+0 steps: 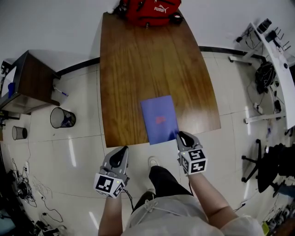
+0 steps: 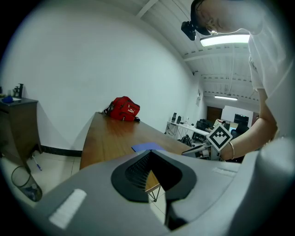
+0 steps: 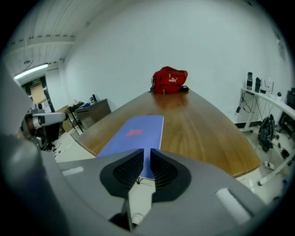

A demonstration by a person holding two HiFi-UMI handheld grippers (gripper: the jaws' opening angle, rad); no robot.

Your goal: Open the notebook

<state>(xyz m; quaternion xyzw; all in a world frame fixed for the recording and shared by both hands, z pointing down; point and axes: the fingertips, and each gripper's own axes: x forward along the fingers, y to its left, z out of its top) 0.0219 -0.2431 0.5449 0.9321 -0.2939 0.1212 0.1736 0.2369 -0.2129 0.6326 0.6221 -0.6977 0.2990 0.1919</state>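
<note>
Right gripper point(image 1: 185, 138) jaws a slit apart, empty, at near corner of closed blue notebook point(image 1: 159, 120) flat at near edge of wooden table point(image 1: 138, 60); left gripper point(image 1: 119, 156) slightly apart, empty, off-table; cover likely light, floppy; pinch right-edge corner.

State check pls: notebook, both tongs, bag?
notebook: closed, flat at the near edge of the table.
left tongs: jaws apart, empty, off the table.
right tongs: jaws slightly apart, empty, at the notebook's near right corner.
red bag: resting at the table's far end.
</note>
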